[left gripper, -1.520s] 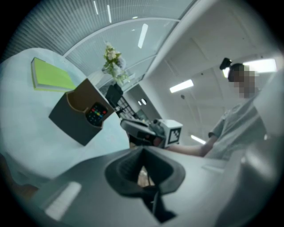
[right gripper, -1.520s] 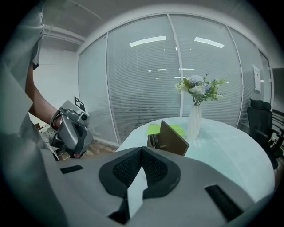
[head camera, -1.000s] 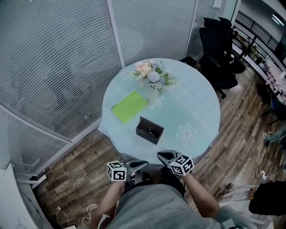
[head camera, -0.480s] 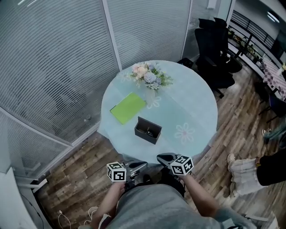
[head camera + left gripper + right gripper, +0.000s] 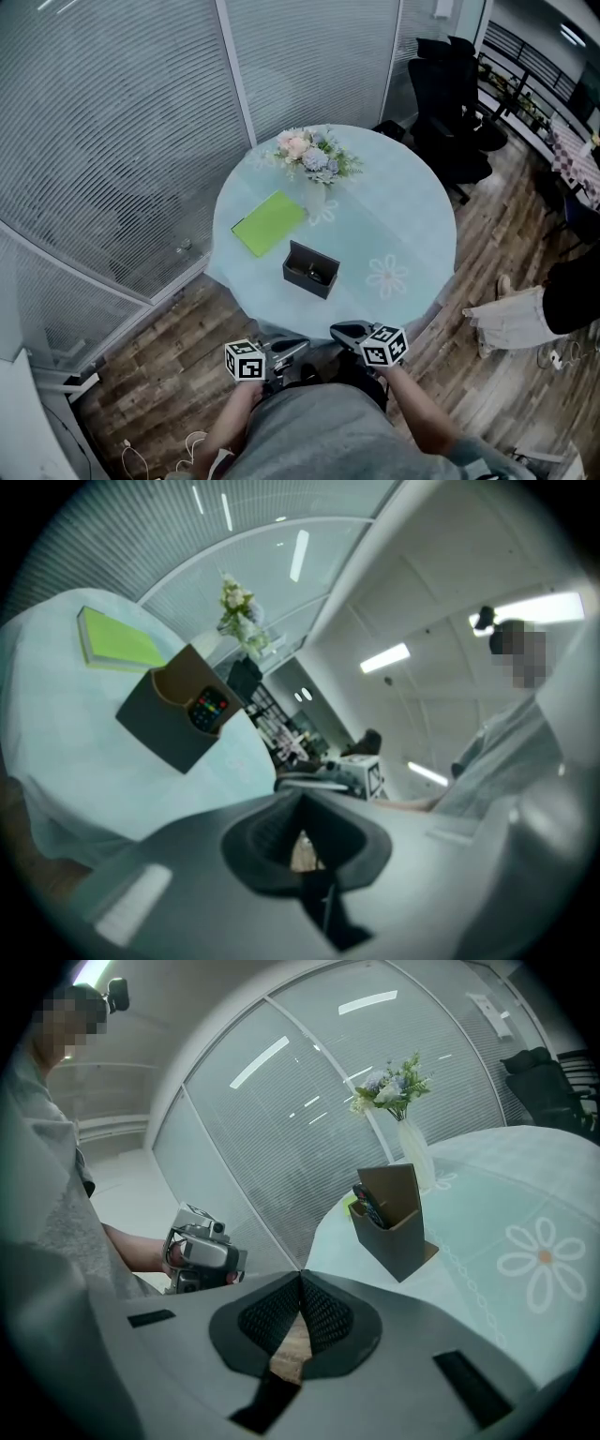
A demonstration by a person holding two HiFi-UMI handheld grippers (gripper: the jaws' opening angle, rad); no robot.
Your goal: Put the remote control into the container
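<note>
A dark open-topped container (image 5: 312, 269) stands on the round table (image 5: 412, 216), near its front edge. The black remote control (image 5: 208, 709) with coloured buttons stands inside the container (image 5: 169, 719), top end showing; from the right gripper view it pokes out of the container (image 5: 394, 1218) as a remote control (image 5: 367, 1206). My left gripper (image 5: 298, 346) and right gripper (image 5: 337, 328) hover side by side off the table's front edge, close to my body. Both are shut with nothing between the jaws.
A green notebook (image 5: 270, 223) lies left of the container and a vase of flowers (image 5: 314, 161) stands behind it. Black office chairs (image 5: 455, 103) stand at the back right. A person's leg (image 5: 525, 314) is on the wooden floor at right. Glass walls with blinds run along the left.
The person's leg at the right has moved across the floor. Both grippers stay almost where they were, shut.
</note>
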